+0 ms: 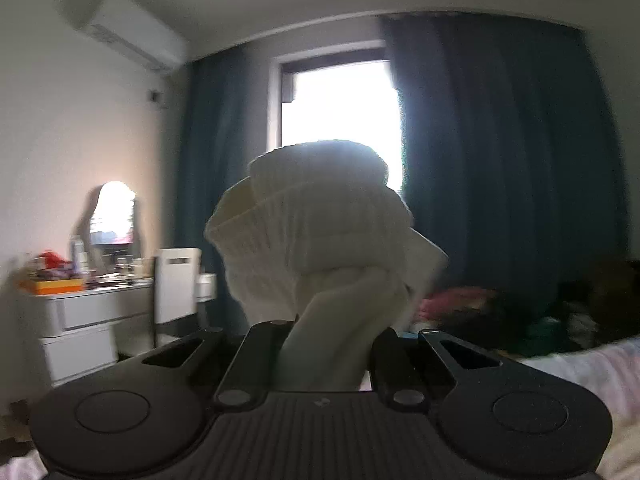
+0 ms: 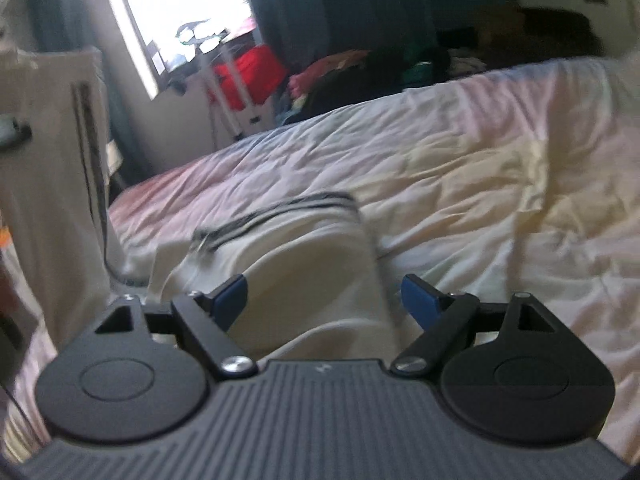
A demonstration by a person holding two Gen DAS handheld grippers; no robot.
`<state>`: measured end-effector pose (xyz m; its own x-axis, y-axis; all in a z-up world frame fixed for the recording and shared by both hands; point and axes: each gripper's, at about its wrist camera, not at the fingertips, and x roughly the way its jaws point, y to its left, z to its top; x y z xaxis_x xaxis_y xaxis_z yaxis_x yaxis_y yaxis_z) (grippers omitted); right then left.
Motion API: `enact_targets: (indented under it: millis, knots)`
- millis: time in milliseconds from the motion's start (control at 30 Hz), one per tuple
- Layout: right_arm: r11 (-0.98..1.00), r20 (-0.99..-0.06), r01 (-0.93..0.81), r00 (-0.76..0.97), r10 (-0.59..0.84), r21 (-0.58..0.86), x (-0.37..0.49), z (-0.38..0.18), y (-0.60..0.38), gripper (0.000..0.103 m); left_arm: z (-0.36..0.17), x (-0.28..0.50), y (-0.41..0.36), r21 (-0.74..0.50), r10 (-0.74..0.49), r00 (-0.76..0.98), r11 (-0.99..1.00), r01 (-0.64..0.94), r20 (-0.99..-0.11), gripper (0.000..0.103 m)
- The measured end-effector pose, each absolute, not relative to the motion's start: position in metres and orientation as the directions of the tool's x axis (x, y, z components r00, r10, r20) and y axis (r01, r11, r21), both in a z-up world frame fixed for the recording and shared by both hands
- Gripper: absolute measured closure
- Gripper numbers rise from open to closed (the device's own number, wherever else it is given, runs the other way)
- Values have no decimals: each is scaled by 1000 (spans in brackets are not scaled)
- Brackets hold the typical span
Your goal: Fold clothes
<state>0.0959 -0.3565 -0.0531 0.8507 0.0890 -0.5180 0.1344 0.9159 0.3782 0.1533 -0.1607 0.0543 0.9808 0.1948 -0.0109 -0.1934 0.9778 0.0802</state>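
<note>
Your left gripper [image 1: 332, 344] clenched a white knit [image 1: 320, 232], bunched up beyond its fingertips. Your right gripper [image 2: 324, 300] stood released, a striped garment [image 2: 296, 260] lying between and past its fingers.

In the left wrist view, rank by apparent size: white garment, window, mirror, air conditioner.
1. white garment, inflated by nearness to the camera
2. window
3. air conditioner and mirror: too alike to rank
</note>
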Motion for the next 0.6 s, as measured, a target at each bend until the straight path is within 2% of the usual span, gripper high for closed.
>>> enact_targets:
  millis: [133, 267, 400, 500, 533, 567, 600]
  knots:
    - [866, -483, 214, 875, 35, 451, 96, -57, -388, 17, 6, 156, -233, 217, 86, 993, 974, -68, -75, 92]
    - [822, -463, 217, 884, 63, 526, 98, -66, -404, 17, -55, 158, -285, 329, 2, 976, 942, 72, -217, 93]
    - [763, -415, 162, 897, 150, 625, 99, -73, -414, 17, -73, 162, -290, 307, -25, 963, 945, 110, -267, 91]
    - [692, -364, 98, 897, 249, 716, 103, -78, -418, 16, -72, 167, -277, 283, -50, 947, 948, 145, -316, 83]
    - [674, -350, 77, 894, 279, 734, 104, -79, -417, 16, -71, 168, -271, 285, -64, 938, 944, 168, -340, 75]
    - [658, -336, 56, 891, 307, 751, 106, -80, -416, 16, -70, 169, -265, 287, -77, 928, 939, 190, -364, 60]
    - [640, -321, 36, 886, 335, 767, 108, -80, -415, 16, -69, 166, -254, 285, -85, 918, 936, 207, -387, 53]
